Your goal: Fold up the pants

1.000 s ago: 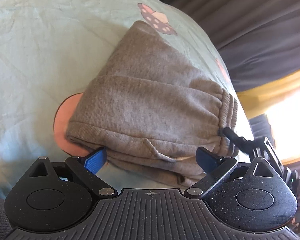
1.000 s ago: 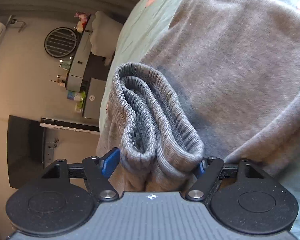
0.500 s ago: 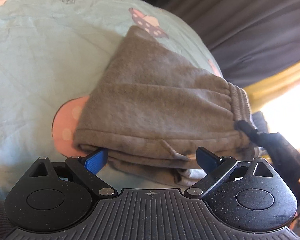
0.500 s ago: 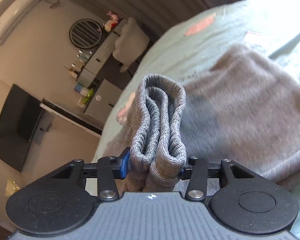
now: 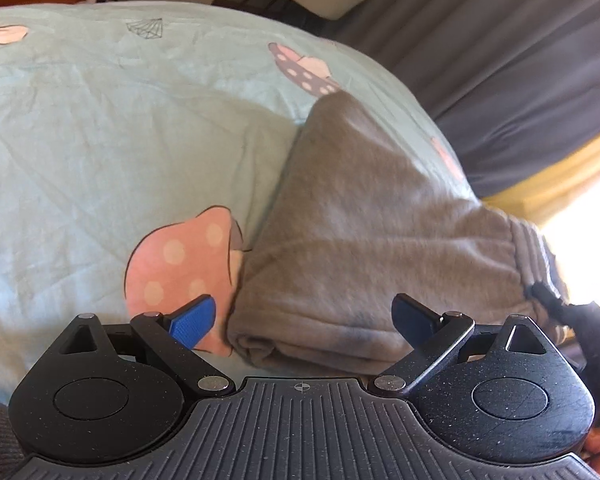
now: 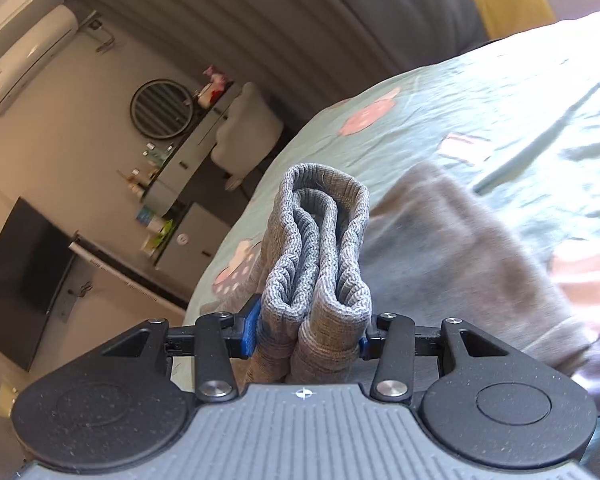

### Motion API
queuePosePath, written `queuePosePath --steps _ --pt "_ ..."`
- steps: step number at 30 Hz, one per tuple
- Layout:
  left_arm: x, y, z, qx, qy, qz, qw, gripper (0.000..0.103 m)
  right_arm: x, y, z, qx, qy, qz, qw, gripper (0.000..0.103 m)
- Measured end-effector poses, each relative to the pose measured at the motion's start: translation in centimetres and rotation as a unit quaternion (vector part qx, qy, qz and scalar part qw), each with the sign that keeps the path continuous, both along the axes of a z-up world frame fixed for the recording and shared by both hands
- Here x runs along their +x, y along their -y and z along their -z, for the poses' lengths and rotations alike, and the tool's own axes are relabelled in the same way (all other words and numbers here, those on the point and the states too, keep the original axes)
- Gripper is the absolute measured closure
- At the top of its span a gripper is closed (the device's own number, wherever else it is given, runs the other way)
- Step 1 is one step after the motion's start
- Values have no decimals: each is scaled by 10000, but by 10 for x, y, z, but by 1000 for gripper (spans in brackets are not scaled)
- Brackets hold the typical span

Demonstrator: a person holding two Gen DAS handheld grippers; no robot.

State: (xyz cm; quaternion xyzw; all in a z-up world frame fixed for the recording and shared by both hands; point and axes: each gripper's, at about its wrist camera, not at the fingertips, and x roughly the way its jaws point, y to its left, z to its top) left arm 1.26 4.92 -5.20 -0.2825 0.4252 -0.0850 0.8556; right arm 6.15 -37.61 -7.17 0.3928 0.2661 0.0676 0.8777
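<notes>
My right gripper (image 6: 308, 334) clamps the ribbed waistband (image 6: 320, 240) of the pants (image 5: 372, 248) lying on the bed (image 5: 100, 140); my left gripper (image 5: 302, 316) gapes empty; the bundle's underside is hidden.

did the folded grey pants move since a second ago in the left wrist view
Yes. The grey pants slid right, uncovering the pink mushroom print on the bedsheet.
</notes>
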Motion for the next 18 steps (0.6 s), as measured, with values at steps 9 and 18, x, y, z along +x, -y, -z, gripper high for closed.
queuePosePath --steps 9,18 --pt "1 24 5 -772 -93 1162 9902 4 1 7 9 208 -10 -90 9997 58" --pt "-4 53 -2 -468 316 1168 9915 5 2 -9 -13 443 431 -420 9972 59"
